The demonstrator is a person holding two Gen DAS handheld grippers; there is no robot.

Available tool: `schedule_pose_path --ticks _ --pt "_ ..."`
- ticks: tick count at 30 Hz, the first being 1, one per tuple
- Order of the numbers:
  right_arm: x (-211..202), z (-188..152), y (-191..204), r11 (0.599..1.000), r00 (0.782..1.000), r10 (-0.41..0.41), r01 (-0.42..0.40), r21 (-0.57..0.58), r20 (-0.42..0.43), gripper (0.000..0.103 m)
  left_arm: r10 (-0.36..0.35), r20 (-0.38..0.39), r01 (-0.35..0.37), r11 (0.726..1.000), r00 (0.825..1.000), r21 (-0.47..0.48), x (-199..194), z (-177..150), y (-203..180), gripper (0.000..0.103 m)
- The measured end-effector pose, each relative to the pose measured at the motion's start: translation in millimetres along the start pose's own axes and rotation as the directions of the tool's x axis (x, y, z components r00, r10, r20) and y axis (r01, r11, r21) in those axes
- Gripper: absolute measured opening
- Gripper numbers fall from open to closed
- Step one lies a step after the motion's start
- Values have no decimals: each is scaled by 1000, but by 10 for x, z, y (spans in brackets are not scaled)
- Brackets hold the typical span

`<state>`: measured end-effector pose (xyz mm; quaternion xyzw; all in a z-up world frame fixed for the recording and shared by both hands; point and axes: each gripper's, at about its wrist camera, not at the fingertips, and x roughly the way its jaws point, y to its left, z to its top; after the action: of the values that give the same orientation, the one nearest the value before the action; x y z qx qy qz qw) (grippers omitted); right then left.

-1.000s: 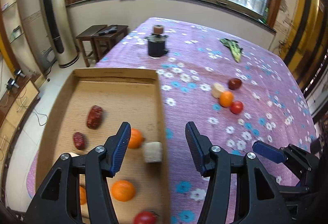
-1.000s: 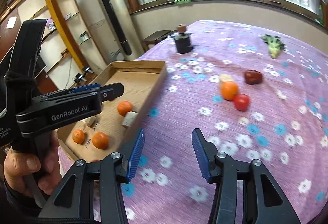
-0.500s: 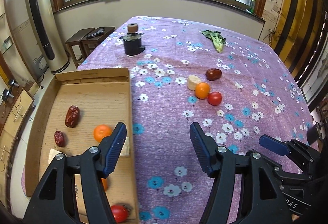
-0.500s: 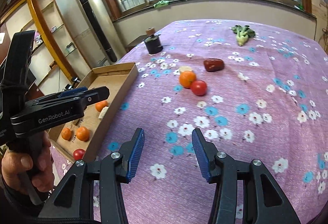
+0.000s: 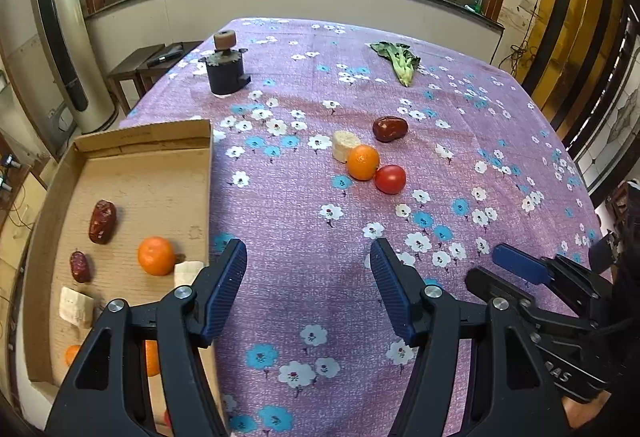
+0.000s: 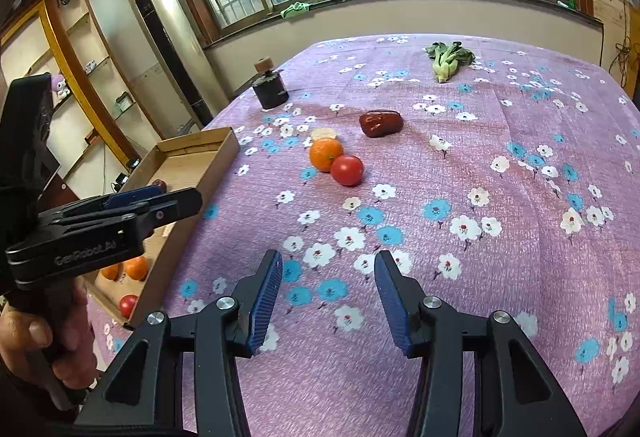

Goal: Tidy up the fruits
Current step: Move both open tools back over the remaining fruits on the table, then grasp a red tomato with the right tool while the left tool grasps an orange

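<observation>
A cardboard box (image 5: 160,181) lies at the table's left edge with a red date (image 5: 102,222), an orange (image 5: 156,255), pale banana pieces (image 5: 76,306) and other fruit inside. On the cloth lie an orange (image 5: 363,162), a tomato (image 5: 390,179), a banana piece (image 5: 344,145) and a red date (image 5: 390,128), also in the right wrist view: orange (image 6: 325,154), tomato (image 6: 347,170), date (image 6: 380,123). My left gripper (image 5: 308,287) is open and empty beside the box. My right gripper (image 6: 328,297) is open and empty over the cloth, short of the fruit.
A dark jar with a round knob (image 5: 225,67) stands at the far left of the table. A green leafy vegetable (image 5: 400,59) lies at the far side. The purple flowered cloth (image 5: 460,165) covers the table. A tall appliance (image 5: 60,33) and a side table (image 5: 156,61) stand beyond.
Both grippers have swung right, away from the box and toward the loose fruit, which now sits closer to the middle of both views. Both stay open and empty.
</observation>
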<state>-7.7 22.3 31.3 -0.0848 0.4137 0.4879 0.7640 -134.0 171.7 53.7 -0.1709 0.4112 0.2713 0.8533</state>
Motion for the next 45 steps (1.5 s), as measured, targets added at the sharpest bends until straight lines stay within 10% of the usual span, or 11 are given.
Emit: schedule_pose_path --ticks 19,32,36,45 --pt "1247 678 -123 994 995 -55 46 -103 -85 37 -88 -66 81 992 994 -98 696 468 -46 64" --pt "518 239 -469 997 998 -20 23 67 -52 33 -122 -121 113 990 985 -79 1383 571 -466 63" --pt "352 122 -507 995 999 -20 23 99 -34 33 -99 -100 93 994 990 -64 1404 599 -458 31" --pt "-85 88 -514 991 998 -37 31 132 48 33 -125 -83 124 992 989 -11 1055 330 -518 31"
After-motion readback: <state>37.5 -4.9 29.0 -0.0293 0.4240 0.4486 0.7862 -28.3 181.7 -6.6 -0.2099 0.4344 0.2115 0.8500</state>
